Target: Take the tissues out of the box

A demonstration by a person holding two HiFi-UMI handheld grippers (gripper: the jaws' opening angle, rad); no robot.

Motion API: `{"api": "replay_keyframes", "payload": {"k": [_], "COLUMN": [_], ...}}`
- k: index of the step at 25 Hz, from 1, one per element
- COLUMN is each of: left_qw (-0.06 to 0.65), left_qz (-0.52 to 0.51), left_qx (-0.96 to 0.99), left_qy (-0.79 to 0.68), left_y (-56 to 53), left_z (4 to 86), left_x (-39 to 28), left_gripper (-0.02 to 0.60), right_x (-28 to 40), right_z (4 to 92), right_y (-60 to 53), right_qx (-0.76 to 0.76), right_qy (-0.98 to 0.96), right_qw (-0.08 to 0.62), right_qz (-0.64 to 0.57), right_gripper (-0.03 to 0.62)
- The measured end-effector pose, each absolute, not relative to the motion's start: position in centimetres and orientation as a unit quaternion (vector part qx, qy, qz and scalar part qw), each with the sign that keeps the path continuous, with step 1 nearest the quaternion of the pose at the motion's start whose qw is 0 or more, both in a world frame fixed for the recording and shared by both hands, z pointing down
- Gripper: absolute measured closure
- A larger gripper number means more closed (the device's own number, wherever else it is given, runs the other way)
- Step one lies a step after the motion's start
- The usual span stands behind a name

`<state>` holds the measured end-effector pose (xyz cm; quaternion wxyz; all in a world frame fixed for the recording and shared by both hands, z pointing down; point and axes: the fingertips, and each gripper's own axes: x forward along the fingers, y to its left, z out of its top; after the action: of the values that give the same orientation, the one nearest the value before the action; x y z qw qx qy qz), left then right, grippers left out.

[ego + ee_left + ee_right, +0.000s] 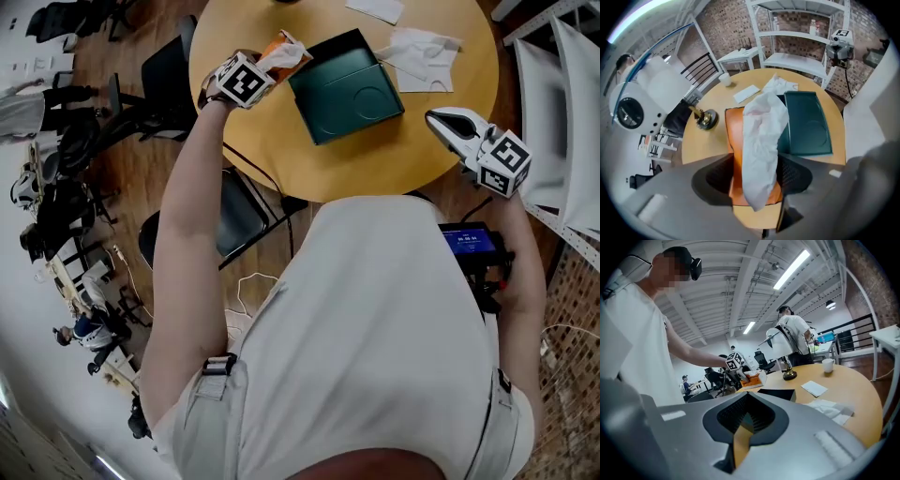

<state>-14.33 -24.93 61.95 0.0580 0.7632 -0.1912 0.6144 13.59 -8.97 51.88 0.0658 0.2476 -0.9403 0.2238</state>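
An orange tissue box point(281, 47) sits near the left edge of the round wooden table point(375, 159). A white tissue point(761, 136) sticks out of its top and hangs toward the camera. My left gripper point(274, 64) is at the box; in the left gripper view the box point(736, 136) fills the gap between the jaws, and the pads touch its sides. A dark green box lid point(345, 86) lies just right of it. My right gripper point(436, 118) hovers over the table's near right edge, shut and empty. Loose tissues point(422, 58) lie beyond the lid.
A folded white sheet point(377, 7) lies at the far edge. A brass bell point(707, 119) and a white cup point(724, 78) stand on the far side. Black chairs point(239, 216) stand under the table's left rim, and white shelving point(562, 112) is to the right.
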Motion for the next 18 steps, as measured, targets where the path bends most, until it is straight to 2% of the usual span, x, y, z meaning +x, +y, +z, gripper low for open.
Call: {"api": "replay_keyframes", "payload": {"k": [4,7,14,18], "left_qw": [0.081,0.077,0.080,0.081], "left_qz": [0.636,0.651,0.657,0.657], "left_qx": [0.734,0.724,0.739,0.737], "left_qy": [-0.224,-0.217,-0.123,-0.137], "left_y": [-21.2,-17.5,-8.1,-7.3], "left_z": [62.3,63.4,70.6,73.0], "left_x": [-21.9,-25.0,-24.0,-23.9], "left_gripper": [0.325,0.324,0.324,0.312], "right_x": [10.5,8.6,6.0,5.0], "right_z": [51.1,51.0,51.0,50.9], "right_y": [-8.9,-8.5,-7.6,-8.3], "right_qx": [0.210,0.187,0.159,0.149], "right_qy": [-0.952,-0.957,-0.961,-0.964], "right_qw": [0.079,0.088,0.104,0.111], "right_qz": [0.210,0.206,0.200,0.188], "right_gripper": [0.594,0.594,0.594,0.594]}}
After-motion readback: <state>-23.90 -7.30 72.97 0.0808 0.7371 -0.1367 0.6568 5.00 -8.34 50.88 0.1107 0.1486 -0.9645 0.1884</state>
